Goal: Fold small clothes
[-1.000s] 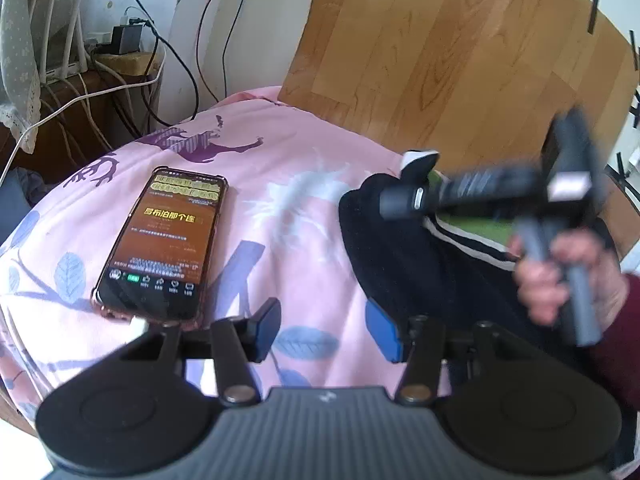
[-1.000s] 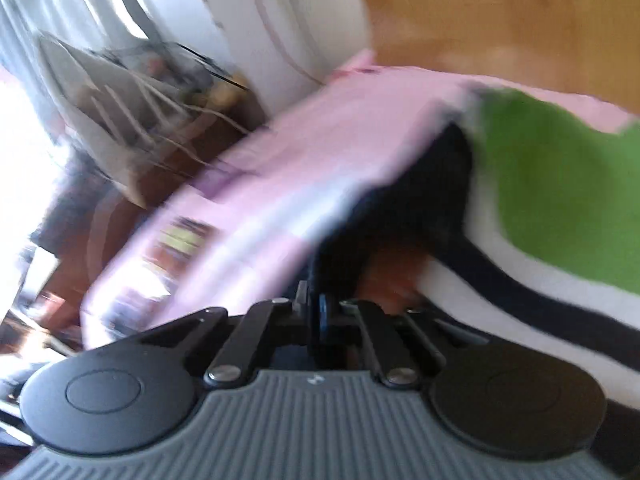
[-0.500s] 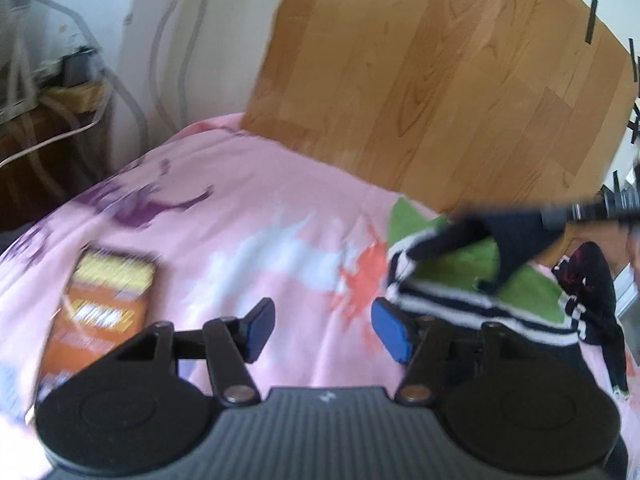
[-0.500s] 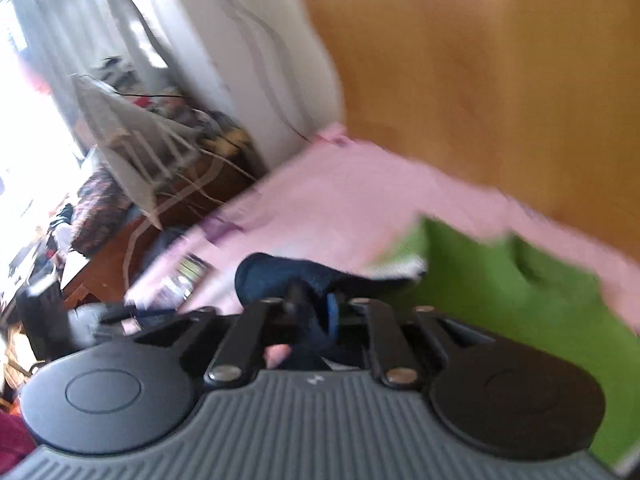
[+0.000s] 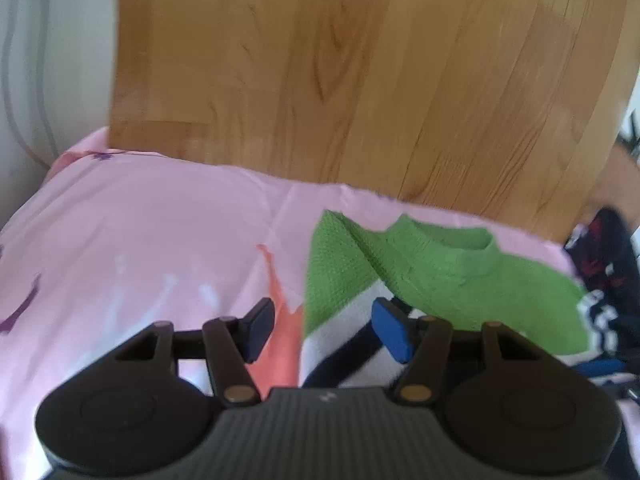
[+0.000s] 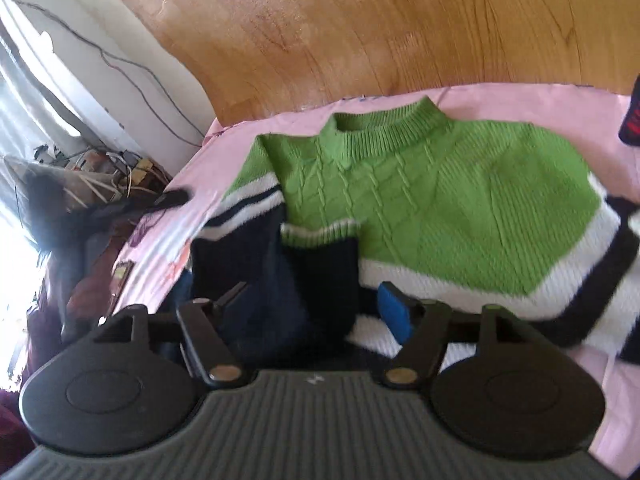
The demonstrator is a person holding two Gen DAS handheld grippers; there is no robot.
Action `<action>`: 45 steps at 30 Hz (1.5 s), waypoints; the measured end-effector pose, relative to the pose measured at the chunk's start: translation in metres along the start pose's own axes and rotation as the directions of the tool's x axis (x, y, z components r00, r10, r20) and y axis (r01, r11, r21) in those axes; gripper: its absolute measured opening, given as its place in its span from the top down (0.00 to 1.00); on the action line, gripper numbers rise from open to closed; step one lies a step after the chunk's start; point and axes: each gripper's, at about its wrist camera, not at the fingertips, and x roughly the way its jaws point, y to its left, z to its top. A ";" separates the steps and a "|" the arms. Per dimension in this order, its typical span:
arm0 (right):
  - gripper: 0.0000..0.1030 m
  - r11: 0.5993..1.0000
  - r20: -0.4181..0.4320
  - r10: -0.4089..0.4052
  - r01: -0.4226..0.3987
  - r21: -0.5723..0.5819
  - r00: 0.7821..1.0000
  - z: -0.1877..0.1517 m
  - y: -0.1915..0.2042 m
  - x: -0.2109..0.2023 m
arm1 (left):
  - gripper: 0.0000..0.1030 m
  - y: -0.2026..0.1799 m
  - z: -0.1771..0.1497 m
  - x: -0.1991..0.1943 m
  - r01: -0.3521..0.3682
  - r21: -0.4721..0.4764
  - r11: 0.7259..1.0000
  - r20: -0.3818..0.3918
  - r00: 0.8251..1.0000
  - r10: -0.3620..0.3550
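A small green knit sweater [image 6: 420, 200] with white and navy stripes lies spread on the pink sheet [image 6: 500, 100], collar toward the wooden headboard. Its left sleeve, with a navy cuff [image 6: 320, 276], is folded in over the body. My right gripper [image 6: 316, 312] is open just above that cuff and the sweater's lower edge. In the left wrist view the sweater [image 5: 440, 276] lies at the right, and my left gripper [image 5: 322, 332] is open over its left edge, holding nothing.
A wooden headboard [image 5: 360, 80] stands behind the bed. A dark patterned garment [image 5: 608, 264] lies at the right edge of the bed. A phone [image 6: 122, 276] lies on the sheet at the left. Cables and clutter [image 6: 100, 168] sit beside the bed at left.
My right gripper held the navy sleeve, carried it over the sweater and let it go; it now stands open. My left gripper moved right from the phone to the sweater's left edge.
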 end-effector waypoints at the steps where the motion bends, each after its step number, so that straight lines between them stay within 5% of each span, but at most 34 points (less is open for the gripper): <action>1: 0.30 1.000 -0.002 -0.005 0.005 -0.005 1.000 -0.002 -0.001 0.000 | 0.49 -0.006 0.001 0.011 -0.011 0.017 1.000 -0.015 1.000 0.011; 3: 0.30 1.000 0.002 -0.031 0.031 0.005 1.000 0.002 0.001 0.004 | 0.59 -0.016 0.001 0.032 -0.032 0.042 0.999 -0.043 0.998 0.034; 4: 0.31 0.999 0.012 -0.041 0.041 0.020 0.999 0.004 -0.002 0.006 | 0.74 -0.018 0.000 0.040 -0.041 0.044 0.998 -0.054 0.998 0.043; 7: 0.35 0.996 0.064 -0.060 0.055 0.075 0.996 0.018 -0.011 0.010 | 0.86 -0.018 -0.006 0.043 -0.056 0.034 0.998 -0.017 0.998 0.056; 11: 0.56 0.992 0.051 -0.108 0.104 0.073 0.993 0.034 -0.009 0.038 | 0.91 -0.009 -0.008 0.038 -0.032 -0.011 0.999 0.019 0.999 0.032; 13: 0.89 0.989 0.000 -0.141 0.141 0.052 0.990 0.033 -0.007 0.058 | 0.91 -0.001 -0.007 0.036 -0.027 -0.049 0.998 0.029 0.999 0.029; 17: 0.94 0.981 0.113 -0.191 0.189 0.032 0.975 0.036 0.005 0.039 | 0.91 0.022 -0.003 0.028 0.006 -0.143 0.990 0.047 0.999 0.001; 19: 0.93 0.965 0.258 -0.261 0.248 0.083 0.930 0.042 0.005 -0.001 | 0.91 0.036 -0.001 0.029 0.044 -0.208 0.977 0.041 0.998 -0.036; 22: 0.86 0.892 0.420 -0.452 0.385 0.238 0.787 0.049 -0.008 -0.054 | 0.91 0.050 -0.001 0.035 0.069 -0.275 0.959 0.021 0.998 -0.066; 23: 0.80 0.862 0.440 -0.505 0.407 0.303 0.743 0.047 -0.015 -0.067 | 0.91 0.053 -0.002 0.037 0.068 -0.287 0.955 0.013 0.998 -0.067; 24: 0.58 0.844 0.435 -0.531 0.410 0.345 0.727 0.046 -0.024 -0.076 | 0.91 0.056 -0.002 0.039 0.075 -0.302 0.951 0.008 0.997 -0.076; 25: 0.47 0.844 0.426 -0.528 0.399 0.358 0.734 0.043 -0.031 -0.081 | 0.90 0.058 -0.003 0.039 0.077 -0.312 0.947 0.004 0.997 -0.080; 28: 0.47 0.850 0.391 -0.517 0.406 0.334 0.761 0.031 -0.040 -0.079 | 0.85 0.062 -0.004 0.040 0.064 -0.332 0.941 0.005 0.998 -0.065; 33: 0.47 0.893 0.305 -0.434 0.359 0.271 0.848 0.031 -0.047 -0.041 | 0.84 0.069 -0.007 0.040 0.077 -0.368 0.927 0.017 0.997 -0.076; 38: 0.47 0.867 0.235 -0.388 0.265 0.422 0.891 0.041 -0.073 -0.005 | 0.84 0.064 -0.007 0.040 0.062 -0.340 0.938 0.023 0.998 -0.057; 42: 0.48 0.844 0.240 -0.395 0.247 0.477 0.887 0.049 -0.078 0.024 | 0.84 0.058 -0.008 0.038 0.040 -0.298 0.954 0.028 0.999 -0.033; 45: 0.90 0.838 0.245 -0.481 0.361 0.408 0.842 0.056 -0.065 0.038 | 0.86 0.054 -0.009 0.038 0.029 -0.274 0.961 0.032 0.999 -0.021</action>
